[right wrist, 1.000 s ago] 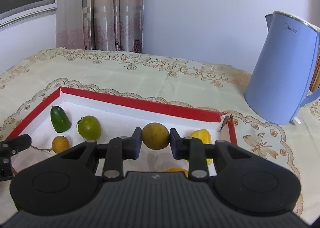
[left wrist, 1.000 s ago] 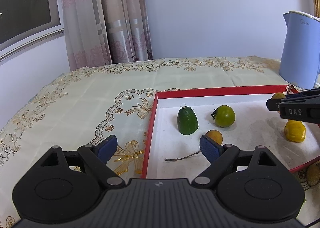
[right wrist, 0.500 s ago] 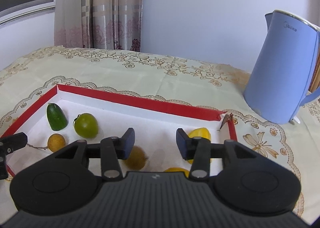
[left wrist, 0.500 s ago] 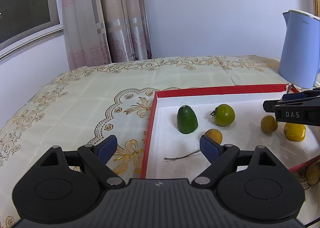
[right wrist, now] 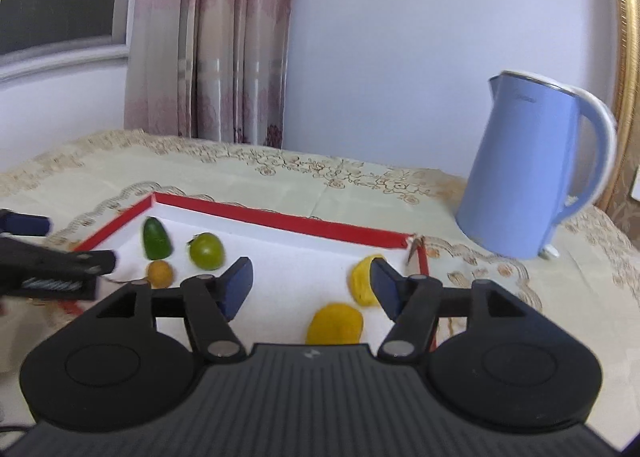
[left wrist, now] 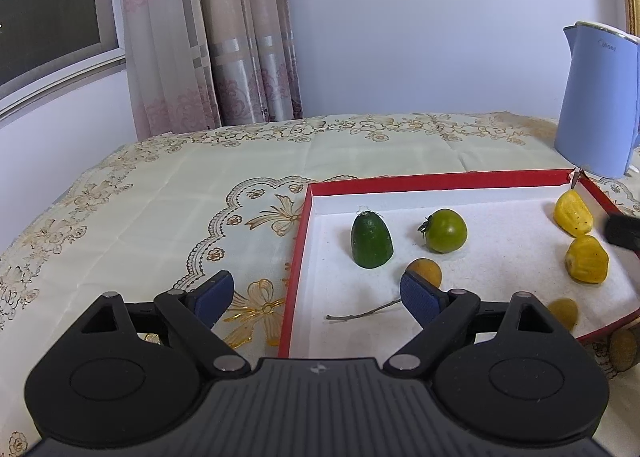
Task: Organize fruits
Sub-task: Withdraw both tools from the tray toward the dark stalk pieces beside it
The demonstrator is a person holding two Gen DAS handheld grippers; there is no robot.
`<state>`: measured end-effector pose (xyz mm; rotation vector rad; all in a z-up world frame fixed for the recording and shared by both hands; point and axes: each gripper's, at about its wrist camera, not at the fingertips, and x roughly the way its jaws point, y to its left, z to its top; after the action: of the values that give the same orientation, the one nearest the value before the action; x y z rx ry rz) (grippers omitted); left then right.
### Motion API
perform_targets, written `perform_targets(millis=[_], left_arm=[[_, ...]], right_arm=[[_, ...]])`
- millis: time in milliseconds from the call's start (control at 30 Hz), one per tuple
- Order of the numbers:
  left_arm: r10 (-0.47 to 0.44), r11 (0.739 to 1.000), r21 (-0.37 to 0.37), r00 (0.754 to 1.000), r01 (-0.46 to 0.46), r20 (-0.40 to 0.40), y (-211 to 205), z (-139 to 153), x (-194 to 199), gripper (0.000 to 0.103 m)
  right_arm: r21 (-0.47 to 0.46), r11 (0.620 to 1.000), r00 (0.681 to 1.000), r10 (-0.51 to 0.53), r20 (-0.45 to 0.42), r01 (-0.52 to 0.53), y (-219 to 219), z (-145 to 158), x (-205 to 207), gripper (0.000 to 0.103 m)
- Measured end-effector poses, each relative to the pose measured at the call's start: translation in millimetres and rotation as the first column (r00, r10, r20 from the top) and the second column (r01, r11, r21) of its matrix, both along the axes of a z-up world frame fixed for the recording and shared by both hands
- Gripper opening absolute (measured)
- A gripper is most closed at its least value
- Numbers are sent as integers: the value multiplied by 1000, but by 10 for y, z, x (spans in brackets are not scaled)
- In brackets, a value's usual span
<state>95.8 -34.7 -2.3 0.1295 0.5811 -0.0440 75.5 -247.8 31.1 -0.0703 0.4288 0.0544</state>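
A red-rimmed white tray holds a dark green fruit, a green tomato, a small orange fruit and two yellow fruits. A brownish round fruit lies by the tray's near rim. My left gripper stands open across the tray's left rim, holding nothing. My right gripper hangs over the tray's right part. Its jaws are opening with nothing between them. The yellow fruits lie just beyond it. The brownish fruit is hidden in the right wrist view.
A blue kettle stands on the patterned tablecloth past the tray's right corner. A thin twig lies in the tray. Another round fruit sits outside the tray's near right rim. Curtains and a wall lie behind the table.
My right gripper let go of the brownish round fruit, which now rests in the tray. That gripper opened wider and drew back to the right. The left gripper stayed put.
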Motion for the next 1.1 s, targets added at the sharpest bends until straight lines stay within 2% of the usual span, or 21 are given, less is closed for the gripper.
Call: perform_targets(millis=[133,267,333,433,600,700,800,900,967,1100], left_arm=[[0,1000,-10,1000,0,-4,9,6,-2,92],[17,1000,-25,999,-16,30,24,70,-42,92],[24,999,-34,1000,-23,18,42,106,-73,92],[-5,997,-71,1000,5,-1,99,160,-239,92],[-56,998,-40,998,56,-18,37,106,-579,92],[-83,996,16,997,83,-11,-120,44,-741,92],[-111,988,112,994,108,20,-326,-26,-882,92],[-82,974,216,996,71,42,-523,-131,-907,92],[-50,963,266,997,32,64,-592,-188,-893,92],[-46,934,357,993,4,109,-646,-228,-937,95]], right_arm=[[98,994,997,-55,51,49,-141,-110,-430,79],[178,969,978,-188,92,169,-328,-283,-659,81],[220,953,971,-228,77,207,-439,-311,-651,81],[308,929,966,-242,89,204,-589,-325,-678,91],[315,934,975,-205,85,169,-619,-361,-664,93],[299,943,978,-184,94,148,-567,-358,-697,95],[288,948,979,-173,112,134,-529,-349,-744,97],[285,950,980,-163,112,125,-511,-344,-754,97],[287,950,980,-164,113,125,-511,-342,-753,100],[292,949,981,-157,114,119,-509,-346,-753,103]])
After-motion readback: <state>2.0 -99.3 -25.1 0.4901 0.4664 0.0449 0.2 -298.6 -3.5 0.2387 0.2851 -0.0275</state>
